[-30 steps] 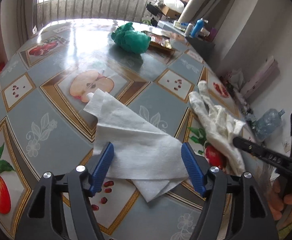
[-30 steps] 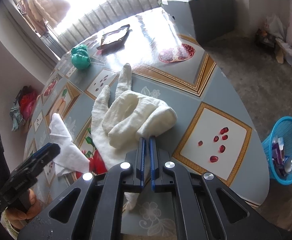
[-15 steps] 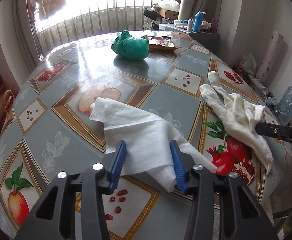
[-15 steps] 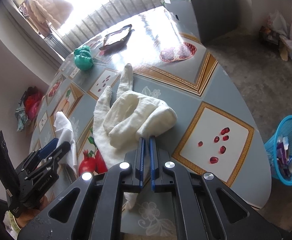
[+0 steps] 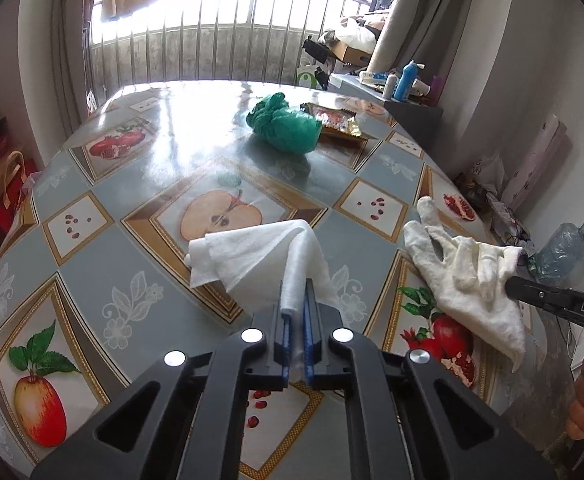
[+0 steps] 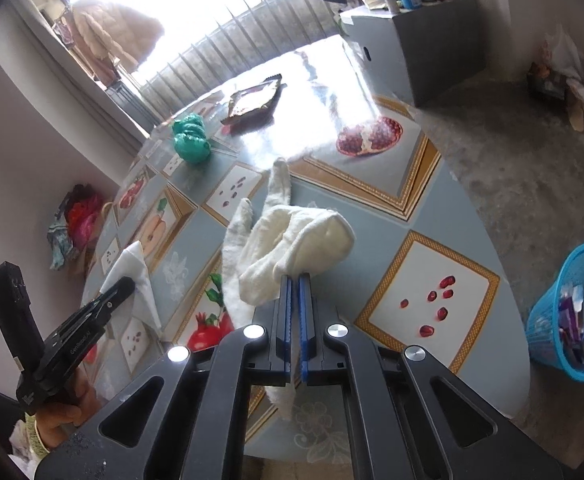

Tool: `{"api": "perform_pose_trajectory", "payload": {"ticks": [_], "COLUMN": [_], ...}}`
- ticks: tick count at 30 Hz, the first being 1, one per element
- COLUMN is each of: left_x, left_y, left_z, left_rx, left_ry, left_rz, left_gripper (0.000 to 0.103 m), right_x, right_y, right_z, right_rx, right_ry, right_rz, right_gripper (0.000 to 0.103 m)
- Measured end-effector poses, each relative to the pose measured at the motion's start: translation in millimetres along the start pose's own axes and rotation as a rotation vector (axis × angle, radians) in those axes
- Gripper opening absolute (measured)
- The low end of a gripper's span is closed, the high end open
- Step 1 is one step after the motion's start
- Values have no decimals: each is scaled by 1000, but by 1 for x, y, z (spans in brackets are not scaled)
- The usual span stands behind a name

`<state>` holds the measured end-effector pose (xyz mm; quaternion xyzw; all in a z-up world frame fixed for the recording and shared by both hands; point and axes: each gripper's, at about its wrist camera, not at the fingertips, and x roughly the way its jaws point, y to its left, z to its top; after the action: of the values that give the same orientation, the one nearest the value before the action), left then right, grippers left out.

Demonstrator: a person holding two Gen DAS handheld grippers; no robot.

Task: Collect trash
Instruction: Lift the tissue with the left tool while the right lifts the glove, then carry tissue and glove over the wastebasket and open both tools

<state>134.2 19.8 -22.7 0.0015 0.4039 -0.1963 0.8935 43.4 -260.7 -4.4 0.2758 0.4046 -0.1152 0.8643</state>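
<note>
Both grippers, left gripper (image 5: 295, 312) and right gripper (image 6: 293, 292), are black plastic with blue-lined jaws, silver screws, white lettering, maybe a yellowish cuff (image 6: 38, 436).

Table is holding: 1 white paper towel (image 5: 248, 256) | 1 white glove (image 5: 463, 276) | 1 green bag (image 5: 284, 126) | 1 snack wrapper (image 5: 337, 120) | floor at 3 o'clock is holding: 1 blue basket (image 6: 571, 308)

Paper towel (image 5: 252, 256) on counter (image 5: 164, 152), near edge, partly lifted. Glove (image 5: 463, 276) to its right, apart from it. Crumpled bag (image 5: 286, 126) farther back, mid-counter; flat wrapper (image 5: 337, 122) just behind and right of bag, touching it. Basket (image 6: 571, 312) on floor (image 6: 523, 148), right of counter, wrappers inside.
</note>
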Motion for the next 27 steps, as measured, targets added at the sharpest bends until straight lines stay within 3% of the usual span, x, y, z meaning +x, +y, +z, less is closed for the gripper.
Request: {"api": "perform_pose_trajectory", "payload": {"ticks": [7, 13, 21, 27], "left_x": [-36, -50, -55, -33], "left_y": [-14, -37, -112, -204], "left_z": [17, 31, 58, 60], "left_rx": [12, 49, 186, 332], "left_ry": [-82, -100, -104, -3], "left_rz": [-78, -175, -369, -509], "left_gripper": [5, 5, 5, 5], "right_x": [-37, -74, -140, -173], "right_y": [7, -2, -55, -116], "right_z": [11, 17, 8, -20], "right_rx": [-7, -2, 114, 262], "right_ry": [-96, -193, -349, -403], "right_rz": [33, 12, -145, -288], "right_gripper": [1, 1, 1, 1]}}
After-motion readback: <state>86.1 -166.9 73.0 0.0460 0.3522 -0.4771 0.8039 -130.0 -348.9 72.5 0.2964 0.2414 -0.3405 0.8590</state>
